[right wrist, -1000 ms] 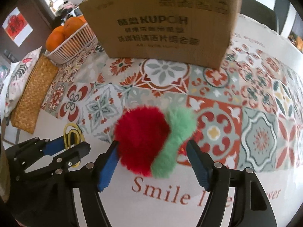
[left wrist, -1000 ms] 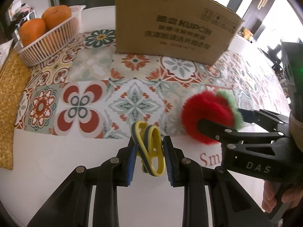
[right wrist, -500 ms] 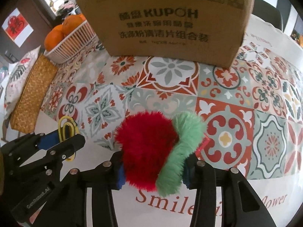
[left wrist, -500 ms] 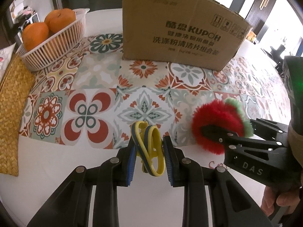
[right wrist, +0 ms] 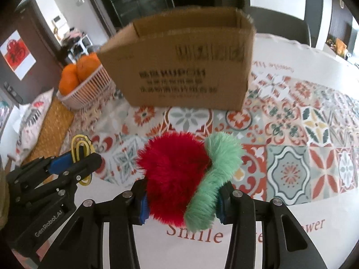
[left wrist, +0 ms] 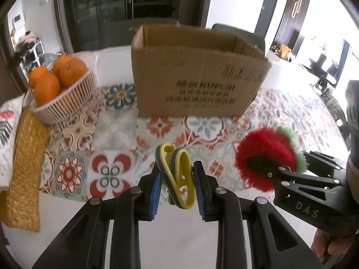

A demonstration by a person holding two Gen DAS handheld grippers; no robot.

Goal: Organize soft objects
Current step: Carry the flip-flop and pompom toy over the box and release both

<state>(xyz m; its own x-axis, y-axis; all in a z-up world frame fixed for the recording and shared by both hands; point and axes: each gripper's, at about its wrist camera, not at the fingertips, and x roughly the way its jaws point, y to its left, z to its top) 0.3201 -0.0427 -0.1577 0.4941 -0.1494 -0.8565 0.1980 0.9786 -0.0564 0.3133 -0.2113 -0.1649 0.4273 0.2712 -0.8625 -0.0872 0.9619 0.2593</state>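
Observation:
My left gripper (left wrist: 177, 188) is shut on a yellow and blue looped band (left wrist: 177, 172) and holds it above the table. It also shows in the right wrist view (right wrist: 74, 163) at the left. My right gripper (right wrist: 181, 204) is shut on a fluffy red and green plush toy (right wrist: 177, 174), lifted off the table. In the left wrist view the plush toy (left wrist: 267, 154) sits at the right. An open cardboard box (left wrist: 195, 74) stands behind both, its top open; it also shows in the right wrist view (right wrist: 184, 67).
A white basket of oranges (left wrist: 58, 87) stands at the back left on the patterned tablecloth (left wrist: 112, 134). A woven straw mat (left wrist: 24, 170) and a printed cushion (left wrist: 6, 134) lie at the left edge. Chairs stand behind the box.
My right gripper closed on the plush toy. Both grippers rose with their objects, so the box's open top now shows.

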